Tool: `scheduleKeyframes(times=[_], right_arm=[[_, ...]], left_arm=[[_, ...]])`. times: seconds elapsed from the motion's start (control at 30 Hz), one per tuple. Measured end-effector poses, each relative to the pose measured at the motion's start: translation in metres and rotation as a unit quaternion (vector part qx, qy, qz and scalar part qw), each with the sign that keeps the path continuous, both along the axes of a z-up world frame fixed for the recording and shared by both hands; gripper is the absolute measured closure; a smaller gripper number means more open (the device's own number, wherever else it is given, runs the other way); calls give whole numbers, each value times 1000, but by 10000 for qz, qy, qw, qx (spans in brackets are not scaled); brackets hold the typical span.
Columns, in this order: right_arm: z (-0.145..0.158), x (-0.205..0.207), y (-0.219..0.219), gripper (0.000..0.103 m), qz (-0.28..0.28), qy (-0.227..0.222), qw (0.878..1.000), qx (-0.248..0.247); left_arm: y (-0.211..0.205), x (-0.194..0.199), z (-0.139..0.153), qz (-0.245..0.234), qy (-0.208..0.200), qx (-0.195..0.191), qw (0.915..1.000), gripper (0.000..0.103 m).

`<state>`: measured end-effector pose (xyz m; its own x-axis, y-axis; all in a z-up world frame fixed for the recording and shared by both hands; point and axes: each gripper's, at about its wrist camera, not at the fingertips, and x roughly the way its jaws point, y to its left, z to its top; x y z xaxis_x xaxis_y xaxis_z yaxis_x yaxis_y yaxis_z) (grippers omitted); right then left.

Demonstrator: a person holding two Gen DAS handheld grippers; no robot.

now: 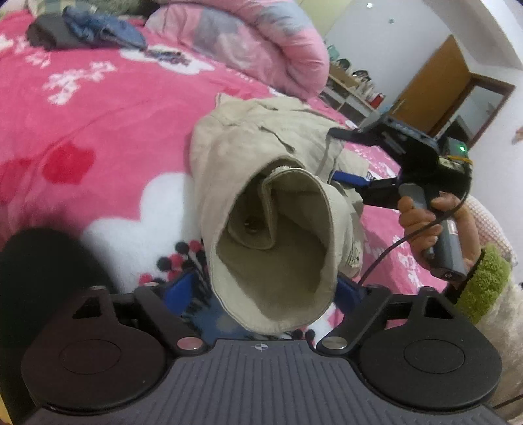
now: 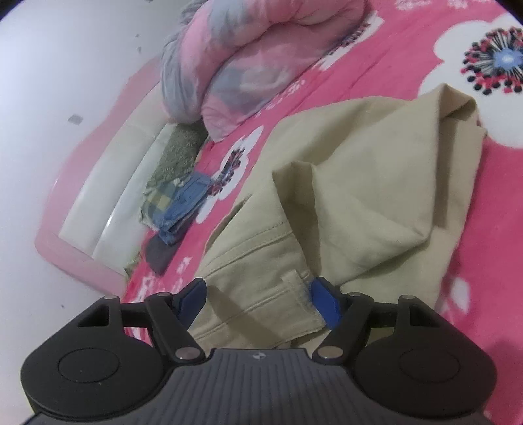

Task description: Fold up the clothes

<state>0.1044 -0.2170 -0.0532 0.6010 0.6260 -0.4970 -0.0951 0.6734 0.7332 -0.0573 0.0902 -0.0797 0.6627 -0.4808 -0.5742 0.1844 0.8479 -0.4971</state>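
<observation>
Clearly, with the beige trousers (image 2: 343, 183) lying rumpled on the pink bedspread (image 1: 98, 108), the left gripper (image 1: 264, 287) open around a gaping leg hem and the right gripper (image 2: 258, 300) open astride the waistband, either could pinch only one layer and skew the fold.

Bare pink blanket (image 1: 108, 108) lies open at left; the rolled quilt (image 1: 248, 42) blocks the upper centre, folded clothes (image 1: 81, 29) the upper left.

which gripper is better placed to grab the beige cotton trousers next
Right. The right gripper already straddles the beige cotton trousers at the waistband; the left gripper only faces the open leg cuff.
</observation>
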Motion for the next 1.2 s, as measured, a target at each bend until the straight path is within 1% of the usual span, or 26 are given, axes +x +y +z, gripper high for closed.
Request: scheduleKeyframes(times=[0.03, 0.07, 0.17, 0.23, 0.27, 0.3, 0.33, 0.37, 0.5, 0.63, 0.67, 0.73, 0.77, 0.8, 0.83, 0.9, 0.93, 0.97, 1.0, 1.03, 1.13, 1.2], right_arm=[[-1, 1, 2, 29, -88, -10, 9998, -178], [-4, 5, 2, 30, -193, 53, 9995, -231], [-11, 12, 1, 29, -316, 276, 9991, 36], [-12, 17, 12, 31, -201, 263, 9995, 24], [-10, 16, 17, 38, -139, 191, 9997, -46], [-6, 14, 22, 60, -67, 112, 9999, -93], [-1, 12, 26, 73, 37, 14, 10000, -69], [4, 9, 30, 83, 131, -79, 9999, -22], [38, -3, 40, 86, 284, -624, 9973, 280], [84, -16, 37, 86, 203, -1251, 9879, 897], [93, -21, 33, 86, 178, -1364, 9848, 1057], [112, -32, 25, 87, 112, -1649, 9767, 1367], [119, -38, 19, 87, 53, -1782, 9731, 1459], [126, -45, 12, 87, -16, -1917, 9692, 1548], [131, -55, 2, 87, -114, -2064, 9648, 1626], [141, -74, -17, 87, -333, -2329, 9558, 1763], [146, -83, -26, 87, -448, -2447, 9514, 1814], [150, -90, -36, 87, -556, -2548, 9479, 1832], [154, -98, -47, 87, -675, -2655, 9439, 1844], [159, -109, -61, 87, -826, -2779, 9392, 1838], [177, -147, -109, 87, -1304, -3182, 9199, 1886], [188, -174, -143, 87, -1644, -3470, 9042, 1870]], left_arm=[[0, 0, -1, -26, -41, 24, 10000, 23], [-1, 1, -2, -48, -42, 13, 10000, 24], [-2, 0, -4, -80, -36, 19, 10000, 24], [-3, -1, -5, -87, -35, 43, 9999, 23], [-4, -1, -5, -86, -44, 74, 9999, 22], [-5, -1, -5, -85, -53, 106, 9999, 21], [-7, -2, -5, -85, -63, 137, 9999, 21], [-8, -2, -5, -84, -72, 169, 9998, 20], [-13, -4, -4, -75, -113, 319, 9994, 19], [-19, -3, -4, 38, -166, 459, 9988, 20], [-21, -4, -3, 92, -200, 502, 9985, 23], [-24, -6, -1, 197, -272, 586, 9977, 32], [-26, -8, 1, 202, -354, 624, 9972, 44], [-29, -9, 3, 168, -427, 640, 9969, 55], [-33, -9, 6, 126, -496, 644, 9966, 59], [-43, -9, 12, 33, -701, 716, 9950, 84], [-48, -9, 17, -39, -845, 829, 9930, 89], [-55, -11, 24, -93, -1024, 978, 9899, 93], [-61, -12, 32, -167, -1202, 1047, 9871, 96], [-66, -13, 41, -246, -1379, 1103, 9840, 96], [-84, -15, 78, -778, -1829, 798, 9768, 97], [-101, -23, 105, -1233, -2210, 604, 9656, 97]])
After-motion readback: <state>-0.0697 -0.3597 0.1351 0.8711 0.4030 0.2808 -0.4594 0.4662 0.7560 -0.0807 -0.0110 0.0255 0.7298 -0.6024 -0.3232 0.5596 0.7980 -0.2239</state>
